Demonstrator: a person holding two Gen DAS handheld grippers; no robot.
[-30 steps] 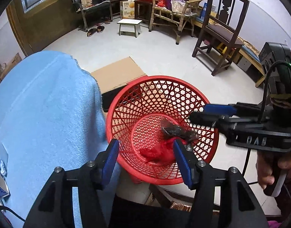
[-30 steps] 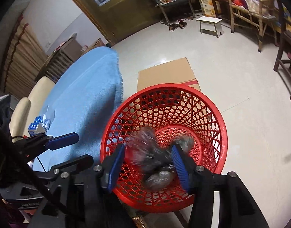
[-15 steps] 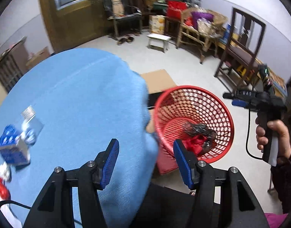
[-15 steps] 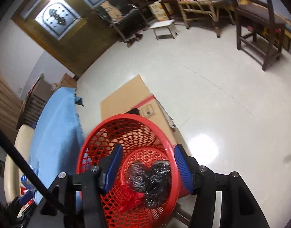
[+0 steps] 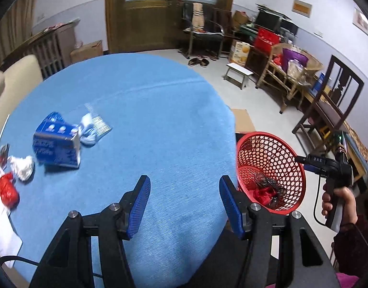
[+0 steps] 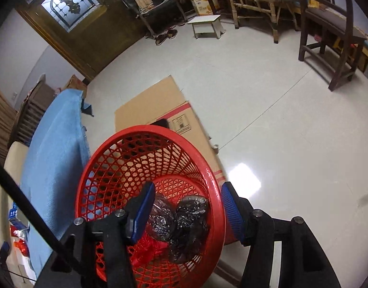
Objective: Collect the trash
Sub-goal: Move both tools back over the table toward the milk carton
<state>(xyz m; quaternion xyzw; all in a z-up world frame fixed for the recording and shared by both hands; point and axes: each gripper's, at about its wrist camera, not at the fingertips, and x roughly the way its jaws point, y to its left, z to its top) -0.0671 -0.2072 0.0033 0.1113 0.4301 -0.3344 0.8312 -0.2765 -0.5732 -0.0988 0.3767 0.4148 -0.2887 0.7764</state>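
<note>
In the left wrist view my left gripper point(image 5: 184, 182) stands open above the blue tablecloth point(image 5: 160, 120), nothing between its pads. At the cloth's left lie a blue carton point(image 5: 56, 148), a white-and-blue wrapper point(image 5: 90, 132), a white paper wad point(image 5: 22, 168) and a red bag point(image 5: 7, 190). The red mesh basket point(image 5: 287, 158) stands on the floor to the right. My right gripper point(image 6: 187, 189) hovers over the basket's rim point(image 6: 140, 129), jaws opening and holding nothing. Black bags point(image 6: 184, 218) and a red bag point(image 6: 148, 247) lie in the basket.
A flattened cardboard box point(image 6: 160, 110) lies behind the basket. A dark wooden chair point(image 5: 332, 105), a small stool point(image 5: 239, 72) and cluttered furniture line the far right. A cream seat point(image 5: 13, 76) stands left of the table. White paper point(image 5: 1, 228) lies at the table's near-left edge.
My left gripper swung left from over the basket to over the table. The black bags dropped from my right gripper into the basket, and its jaws widened.
</note>
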